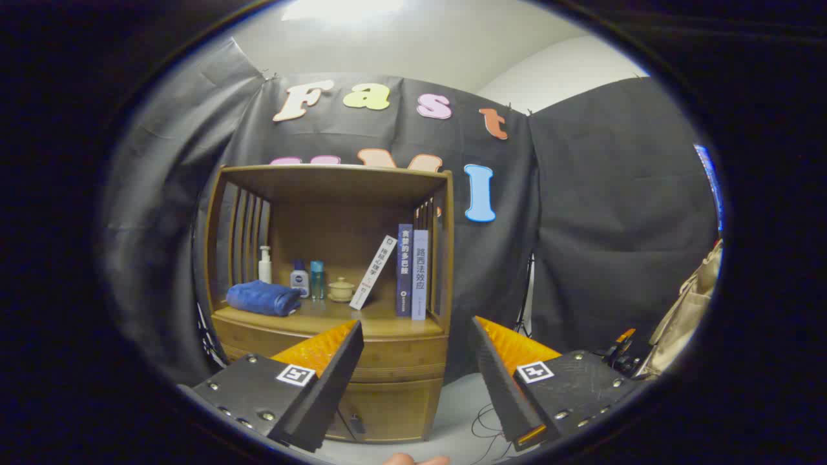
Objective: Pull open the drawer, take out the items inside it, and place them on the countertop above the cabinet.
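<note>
Wooden cabinet (333,303) stands ahead of the gripper (417,361), whose fingers are spread wide and hold nothing. The drawer (394,358) sits closed under the countertop (381,325), partly behind the fingers. I judge this as the approach step; next the fingers must reach the drawer front.

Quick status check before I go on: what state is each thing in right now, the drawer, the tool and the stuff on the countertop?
Drawer: closed.
Tool: open, holding nothing, short of the cabinet.
Towel: folded, lying on the countertop.
Two dark books: upright.
White book: leaning.
Small pot: lid on.
</note>
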Action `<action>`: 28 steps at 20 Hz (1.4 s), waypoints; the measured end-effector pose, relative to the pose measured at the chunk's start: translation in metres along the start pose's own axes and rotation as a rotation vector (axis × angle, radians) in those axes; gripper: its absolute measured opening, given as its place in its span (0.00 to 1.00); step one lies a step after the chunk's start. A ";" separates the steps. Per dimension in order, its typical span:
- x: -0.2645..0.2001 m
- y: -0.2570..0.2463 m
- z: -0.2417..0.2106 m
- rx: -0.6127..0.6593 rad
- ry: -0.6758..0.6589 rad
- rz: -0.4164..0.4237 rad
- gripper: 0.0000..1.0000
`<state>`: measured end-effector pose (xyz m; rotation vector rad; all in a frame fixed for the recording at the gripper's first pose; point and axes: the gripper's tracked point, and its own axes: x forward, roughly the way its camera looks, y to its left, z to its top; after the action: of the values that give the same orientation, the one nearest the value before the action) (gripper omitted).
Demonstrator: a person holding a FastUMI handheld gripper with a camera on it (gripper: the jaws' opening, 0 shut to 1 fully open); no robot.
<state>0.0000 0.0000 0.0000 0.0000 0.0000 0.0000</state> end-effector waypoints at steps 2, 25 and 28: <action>-0.011 0.015 0.006 0.020 -0.007 0.017 0.98; -0.044 0.061 0.011 0.001 0.008 0.124 0.98; -0.046 0.062 0.010 -0.004 0.014 0.130 0.98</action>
<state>-0.0458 0.0621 0.0100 -0.0037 0.0142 0.1295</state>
